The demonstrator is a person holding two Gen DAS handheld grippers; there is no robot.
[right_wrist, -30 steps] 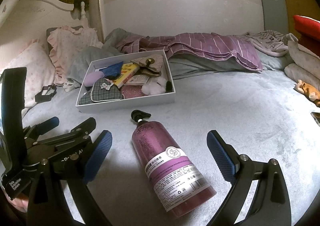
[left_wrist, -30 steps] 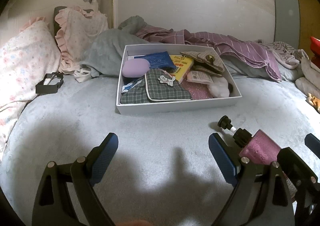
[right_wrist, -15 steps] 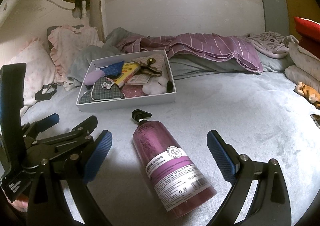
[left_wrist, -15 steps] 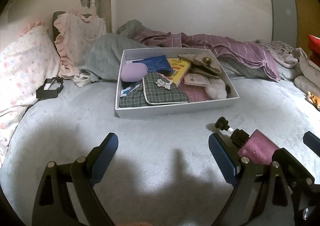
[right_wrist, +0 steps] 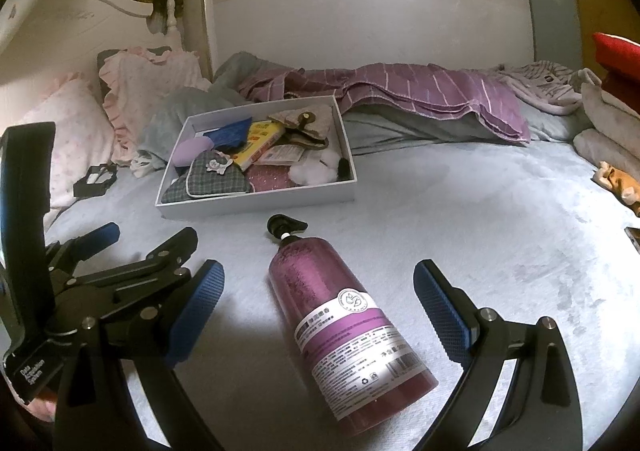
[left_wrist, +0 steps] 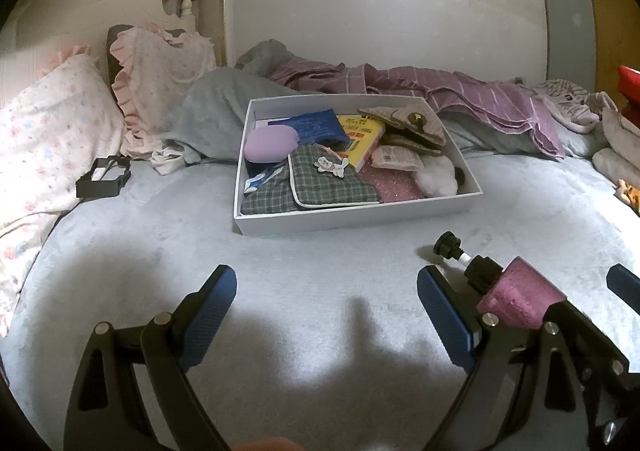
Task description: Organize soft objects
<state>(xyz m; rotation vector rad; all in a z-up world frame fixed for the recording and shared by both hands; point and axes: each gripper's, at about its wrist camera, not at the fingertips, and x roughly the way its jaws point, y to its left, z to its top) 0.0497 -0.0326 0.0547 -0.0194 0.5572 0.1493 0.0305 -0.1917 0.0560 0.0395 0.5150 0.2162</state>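
A white box (left_wrist: 360, 219) (right_wrist: 256, 207) sits on the bed, filled with several soft items: a green plaid pouch (left_wrist: 332, 183), a lilac pouch (left_wrist: 268, 143), a blue packet, a yellow box, a beige pouch and white cotton (left_wrist: 436, 175). A purple pump bottle (right_wrist: 340, 323) (left_wrist: 516, 291) lies on the bed between my right gripper's open fingers. My right gripper (right_wrist: 316, 307) is open around it without touching. My left gripper (left_wrist: 326, 307) is open and empty over bare bedding, left of the bottle.
Floral pillows (left_wrist: 44, 143) and a pink ruffled pillow (left_wrist: 160, 87) lie at the left. A grey blanket (left_wrist: 212, 119) and purple striped cloth (right_wrist: 420, 91) lie behind the box. A black frame (left_wrist: 104, 177) rests by the pillow. An orange toy (right_wrist: 616, 179) is at the right.
Both views have shifted slightly, with the box sitting a little lower and nearer. Both grippers stay open; the bottle has not moved.
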